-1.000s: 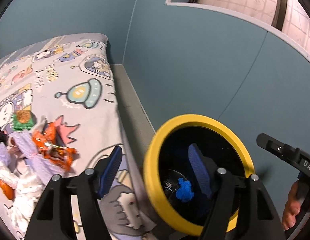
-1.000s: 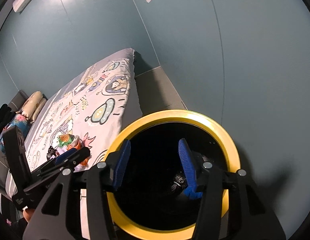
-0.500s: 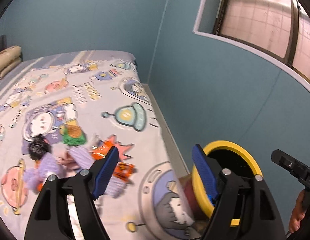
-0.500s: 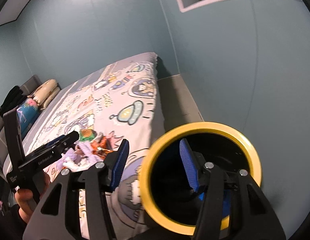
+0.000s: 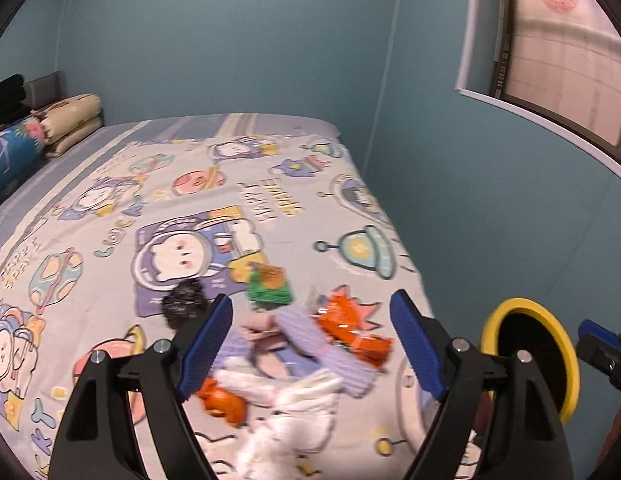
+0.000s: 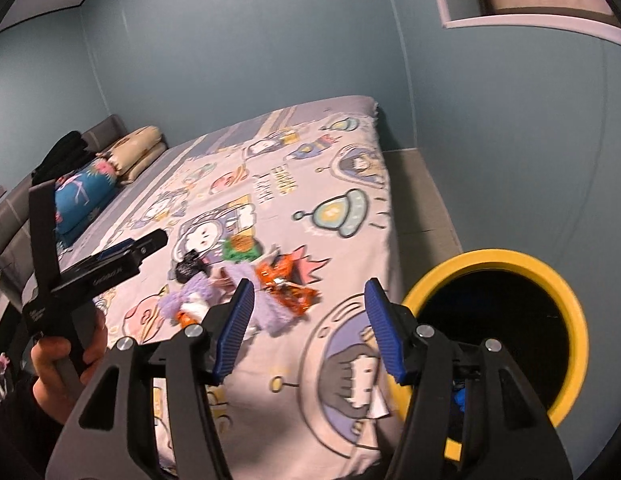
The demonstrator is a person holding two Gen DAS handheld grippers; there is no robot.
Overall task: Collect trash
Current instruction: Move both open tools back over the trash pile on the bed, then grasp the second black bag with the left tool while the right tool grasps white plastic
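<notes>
**Bedroom, trash pile on bed, both tools empty**

Teal walls enclose a bed point(image 5: 110, 208) w/ a cartoon space-print sheet; window point(image 5: 558, 48) sits at approx. 1 o'clock in the left wrist view. Pillows point(image 5: 70, 120) lie at the far end, approx. 10 o'clock.

Left gripper point(image 5: 310, 344): fingers spread wide, blue pads point(image 5: 208, 338) apart, nothing between them. It hangs above the trash pile.

Trash pile, left wrist view, centre to 6 o'clock:
- green wrapper point(image 5: 268, 284), far side of pile
- black crumpled item point(image 5: 184, 300), approx. 9 o'clock of green wrapper
- orange wrappers point(image 5: 352, 332), near right pad
- lilac fuzzy cloth point(image 5: 322, 352), touching orange wrappers
- white tissue point(image 5: 294, 412), nearest camera; blurred

Right gripper point(image 6: 308, 328): fingers spread, empty, held over the bed edge. Same pile shows at approx. 10 o'clock of its left pad.

Yellow-rimmed bin point(image 6: 510, 328) stands beside the bed at approx. 4 o'clock in the right wrist view; interior dark, a blue scrap point(image 6: 458, 396) visible inside. Bin and pile are well apart.
</notes>
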